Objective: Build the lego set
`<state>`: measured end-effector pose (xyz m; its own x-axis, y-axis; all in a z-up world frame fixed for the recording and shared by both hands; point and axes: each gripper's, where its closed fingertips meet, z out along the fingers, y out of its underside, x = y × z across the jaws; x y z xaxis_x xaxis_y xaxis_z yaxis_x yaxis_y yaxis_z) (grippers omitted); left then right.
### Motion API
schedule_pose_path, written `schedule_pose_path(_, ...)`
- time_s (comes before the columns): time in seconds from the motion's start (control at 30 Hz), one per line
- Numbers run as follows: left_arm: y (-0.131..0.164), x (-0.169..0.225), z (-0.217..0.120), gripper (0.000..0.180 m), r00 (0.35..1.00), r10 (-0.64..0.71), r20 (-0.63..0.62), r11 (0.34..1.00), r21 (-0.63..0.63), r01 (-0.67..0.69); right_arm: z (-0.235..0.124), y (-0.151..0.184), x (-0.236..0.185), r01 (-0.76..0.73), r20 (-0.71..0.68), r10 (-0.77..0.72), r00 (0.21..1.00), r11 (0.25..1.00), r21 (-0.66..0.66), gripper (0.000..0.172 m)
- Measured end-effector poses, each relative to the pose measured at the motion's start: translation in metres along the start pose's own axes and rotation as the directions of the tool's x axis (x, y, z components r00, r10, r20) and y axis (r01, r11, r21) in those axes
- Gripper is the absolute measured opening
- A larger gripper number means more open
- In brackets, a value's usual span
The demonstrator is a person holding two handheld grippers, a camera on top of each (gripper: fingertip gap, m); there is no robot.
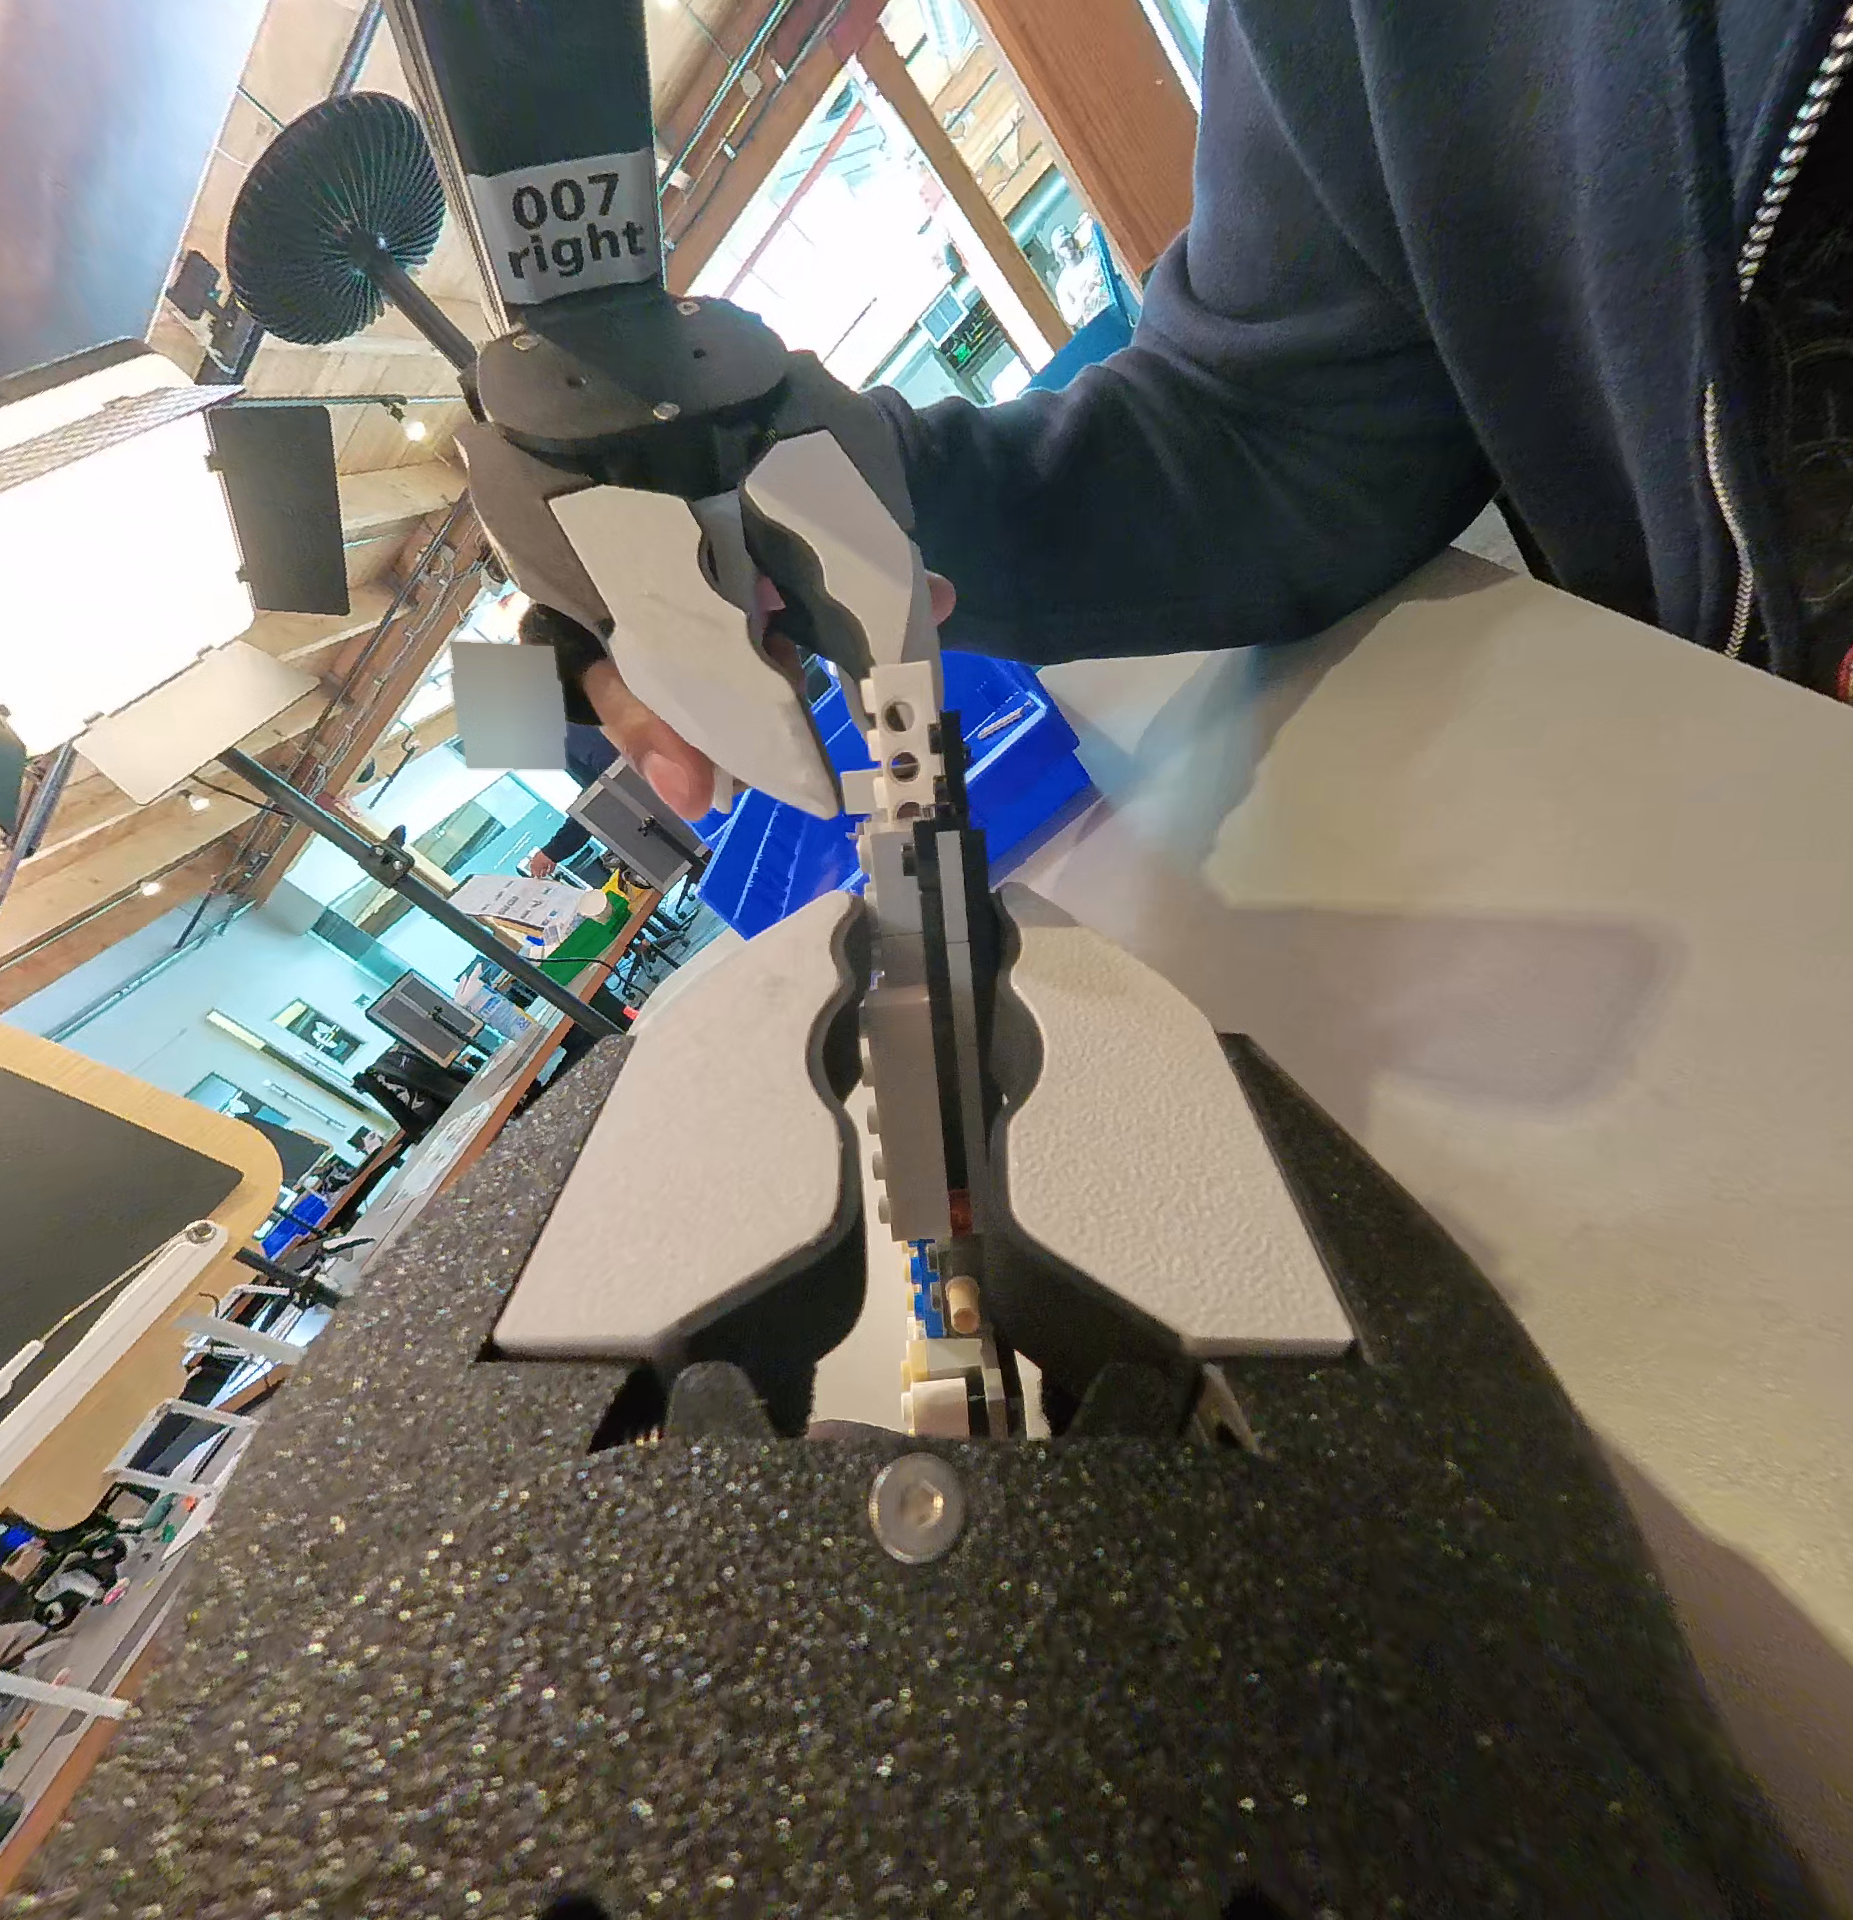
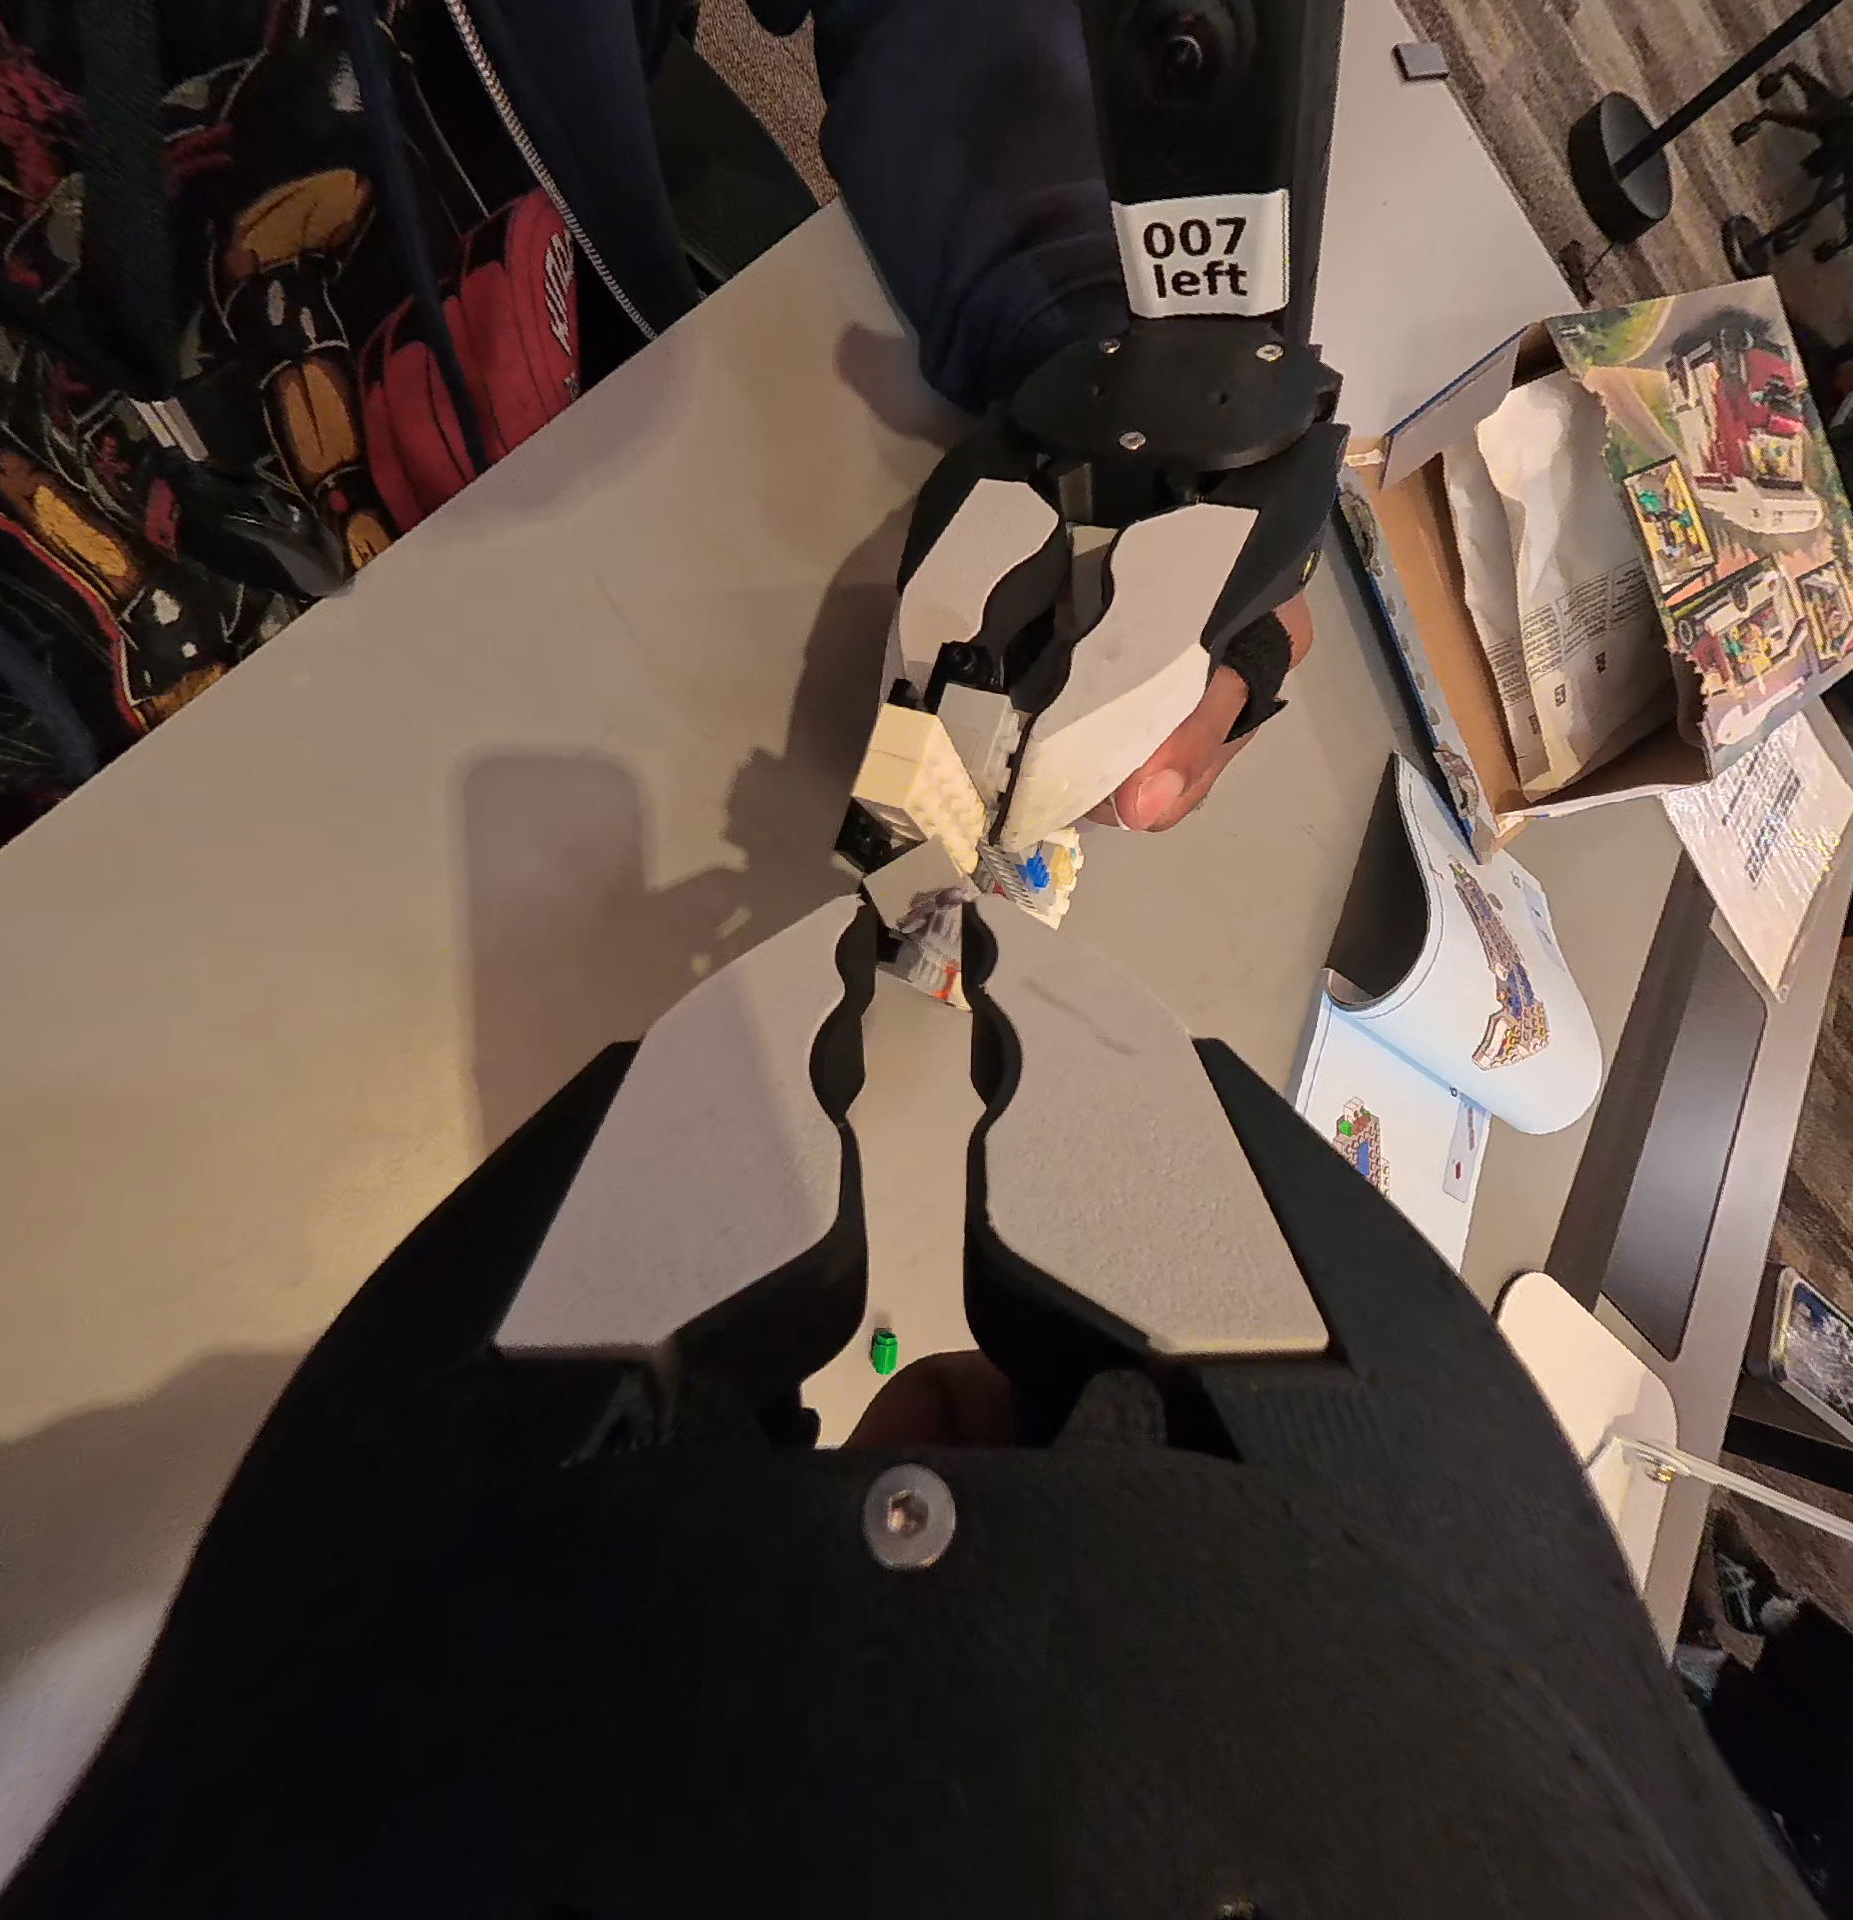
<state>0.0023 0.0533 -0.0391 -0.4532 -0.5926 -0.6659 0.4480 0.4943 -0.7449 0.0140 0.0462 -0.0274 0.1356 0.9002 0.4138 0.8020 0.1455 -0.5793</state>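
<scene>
Grey table (image 2: 278, 935) seen beneath both grippers. Open booklet (image 2: 1473, 1018) lying to one side. Brick assembly (image 1: 927, 1039), grey, black and white, held above table, clamped along its length in left gripper (image 1: 927, 935); long axis along fingers, far end pointing at right gripper (image 1: 870, 748). That end pinched narrowly by right gripper. Small green stud (image 2: 884, 1353) loose on table.
</scene>
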Motion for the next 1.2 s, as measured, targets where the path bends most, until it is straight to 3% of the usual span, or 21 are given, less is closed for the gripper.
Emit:
schedule_pose_path(0.7,-0.0014,-0.0016,-0.0010,0.020,1.000,-0.012,0.005,1.000,0.009,0.012,0.0014,-0.0050,0.0050,-0.013,-0.013,0.014,1.000,0.997,0.079,0.018)
schedule_pose_path(1.2,-0.0014,-0.0063,-0.0024,0.020,0.999,-0.019,0.030,1.000,0.010,0.019,0.0025,-0.0048,0.0036,0.020,-0.032,-0.019,0.999,0.999,0.037,0.015)
